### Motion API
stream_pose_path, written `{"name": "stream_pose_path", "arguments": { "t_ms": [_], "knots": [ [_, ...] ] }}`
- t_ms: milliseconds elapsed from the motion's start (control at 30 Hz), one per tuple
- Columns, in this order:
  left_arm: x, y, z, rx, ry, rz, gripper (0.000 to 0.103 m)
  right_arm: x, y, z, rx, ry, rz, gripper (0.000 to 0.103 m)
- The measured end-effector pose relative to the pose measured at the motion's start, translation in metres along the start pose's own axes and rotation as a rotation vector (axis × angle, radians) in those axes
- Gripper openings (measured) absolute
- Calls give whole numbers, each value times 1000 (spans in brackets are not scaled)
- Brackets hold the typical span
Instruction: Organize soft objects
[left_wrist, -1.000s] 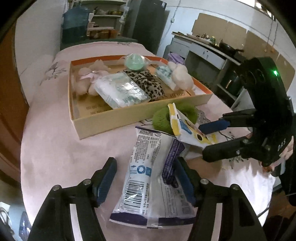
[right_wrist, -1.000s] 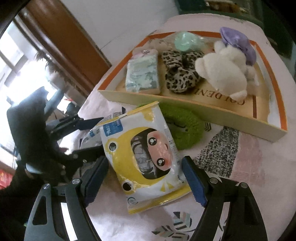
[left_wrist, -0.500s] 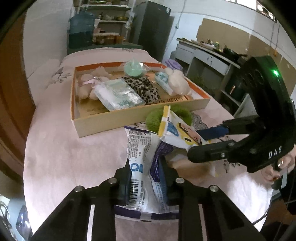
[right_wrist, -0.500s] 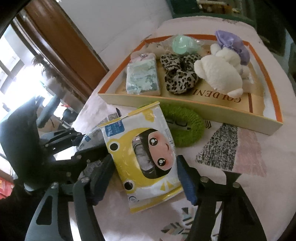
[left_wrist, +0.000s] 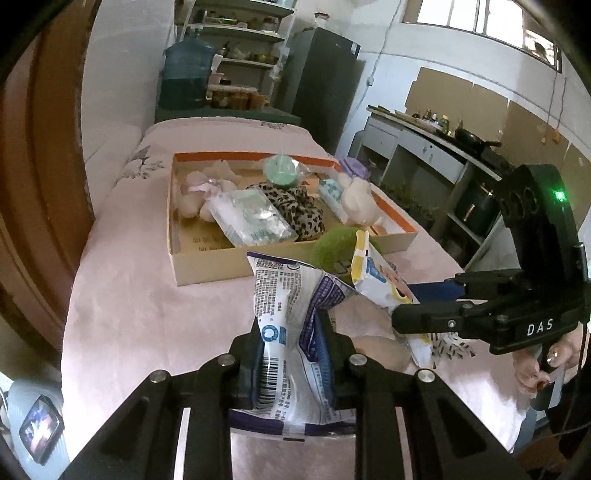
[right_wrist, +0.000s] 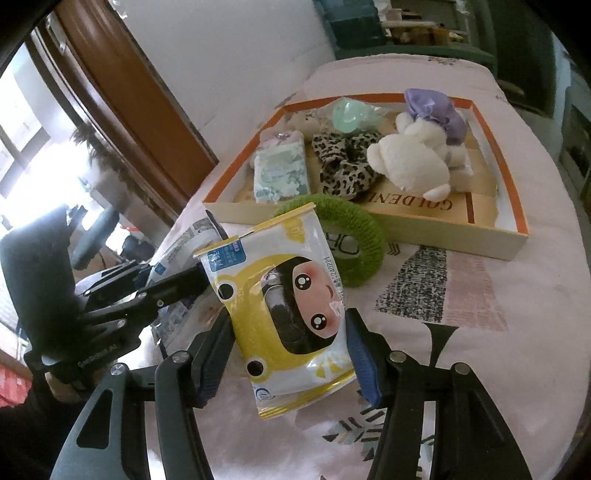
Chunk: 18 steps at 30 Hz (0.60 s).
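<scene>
Round tabletop w/ soft pink cloth; kitchen shelves, counter behind. Ahead of both grippers: shallow cardboard box w/ orange rim, holding leopard scrunchie, white plush toy, tissue pack. Fuzzy green ring on cloth just before box. Left gripper just closed, pinching crinkly white-purple packet. Right gripper, closing, squeezing glossy yellow wipes pack, lifted off cloth.
</scene>
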<state>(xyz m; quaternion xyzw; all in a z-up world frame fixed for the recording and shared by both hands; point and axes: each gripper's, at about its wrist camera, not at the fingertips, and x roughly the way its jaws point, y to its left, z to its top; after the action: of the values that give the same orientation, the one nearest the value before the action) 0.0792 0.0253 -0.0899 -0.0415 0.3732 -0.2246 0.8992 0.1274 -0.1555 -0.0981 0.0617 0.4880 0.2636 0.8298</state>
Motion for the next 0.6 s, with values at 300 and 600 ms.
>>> {"name": "stream_pose_path", "arguments": {
  "t_ms": [300,600],
  "knots": [
    [-14,2,3,-12,-34,-1,25,-16,-5,-9,-13,69,-16,61],
    [-26,-4,13,-50,-83,-4,25,-50,-11,-17,9,-2,-34,61]
  ]
}}
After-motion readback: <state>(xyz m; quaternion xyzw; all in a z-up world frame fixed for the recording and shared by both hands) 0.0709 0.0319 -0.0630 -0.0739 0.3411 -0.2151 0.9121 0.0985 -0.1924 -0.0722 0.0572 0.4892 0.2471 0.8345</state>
